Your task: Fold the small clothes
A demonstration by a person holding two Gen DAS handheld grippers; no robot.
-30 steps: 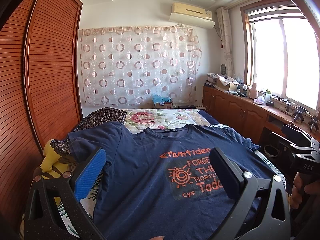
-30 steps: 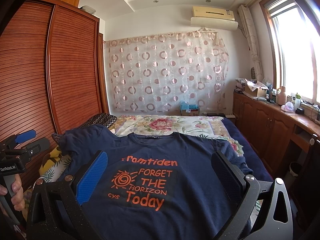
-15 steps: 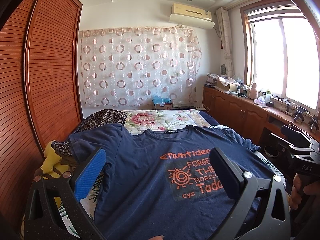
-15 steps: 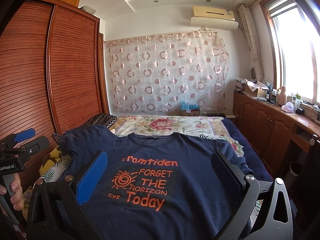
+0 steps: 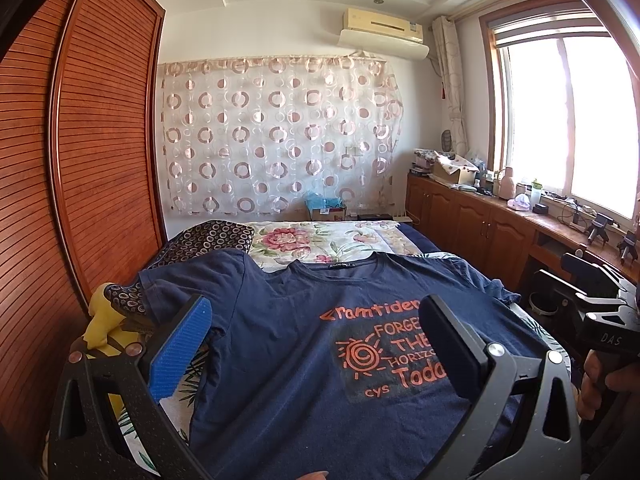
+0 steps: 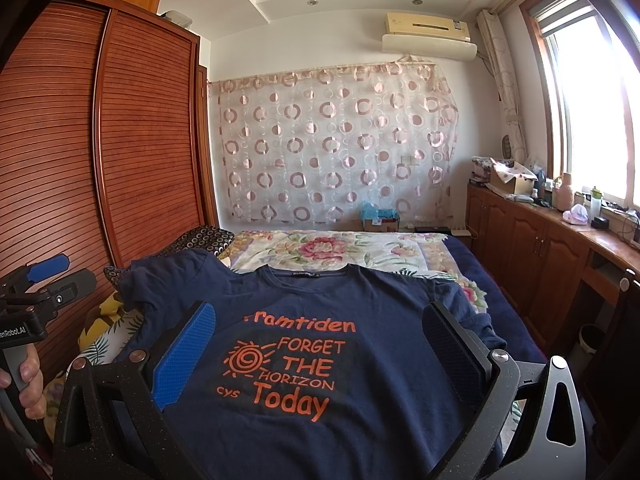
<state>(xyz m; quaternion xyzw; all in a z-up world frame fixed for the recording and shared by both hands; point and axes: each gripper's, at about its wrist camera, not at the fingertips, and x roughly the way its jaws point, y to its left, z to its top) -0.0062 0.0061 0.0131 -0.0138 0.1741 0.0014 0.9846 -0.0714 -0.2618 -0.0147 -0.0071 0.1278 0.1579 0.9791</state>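
A navy T-shirt with orange print lies spread flat, front up, on the bed, collar toward the far wall; it also shows in the right wrist view. My left gripper is open and empty, held above the shirt's left half. My right gripper is open and empty, held above the shirt's middle. The right gripper shows at the right edge of the left wrist view, and the left gripper at the left edge of the right wrist view. The shirt's bottom hem is hidden below the jaws.
The bed has a floral sheet and dark patterned pillows at the far left. A louvred wooden wardrobe stands close on the left. A wooden counter with clutter runs under the window on the right.
Almost nothing has changed. Both grippers stay open above the shirt, with only a slight drift of the left view.
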